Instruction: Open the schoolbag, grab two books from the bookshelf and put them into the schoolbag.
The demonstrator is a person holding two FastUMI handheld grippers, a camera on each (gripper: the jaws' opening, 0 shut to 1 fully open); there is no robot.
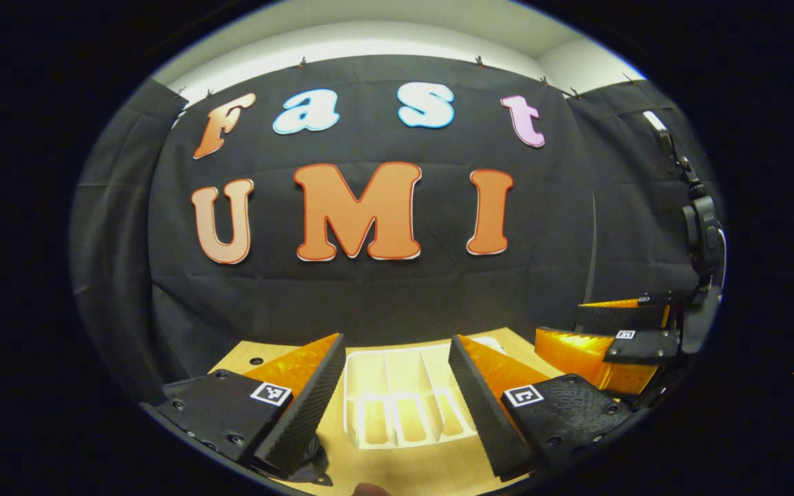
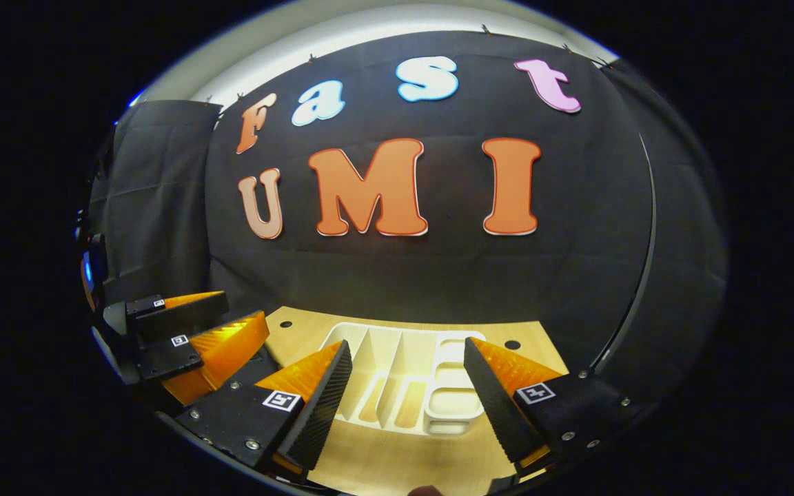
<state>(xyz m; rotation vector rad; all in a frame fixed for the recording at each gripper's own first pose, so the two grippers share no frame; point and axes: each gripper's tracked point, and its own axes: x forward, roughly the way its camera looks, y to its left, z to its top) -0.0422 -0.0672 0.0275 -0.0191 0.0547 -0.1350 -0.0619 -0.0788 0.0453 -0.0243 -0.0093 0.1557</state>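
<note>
My left gripper (image 1: 397,339) stands open in the left gripper view, with nothing between its fingers. It hovers low over a wooden table (image 1: 397,472). My right gripper (image 2: 407,342) is open too in the right gripper view and holds nothing. The two hang side by side, both facing the black cloth wall. In the left gripper view the right gripper (image 1: 562,320) sits close by at the right, fingers apart. Seen from the right gripper view, the left gripper (image 2: 245,308) is at the left, also with its fingers apart.
A white tray (image 1: 350,403) with several long compartments lies on the table straight ahead of both grippers; in the right gripper view the tray (image 2: 400,358) also has small compartments on its right side. The table (image 2: 397,461) has small round holes near its far edge.
</note>
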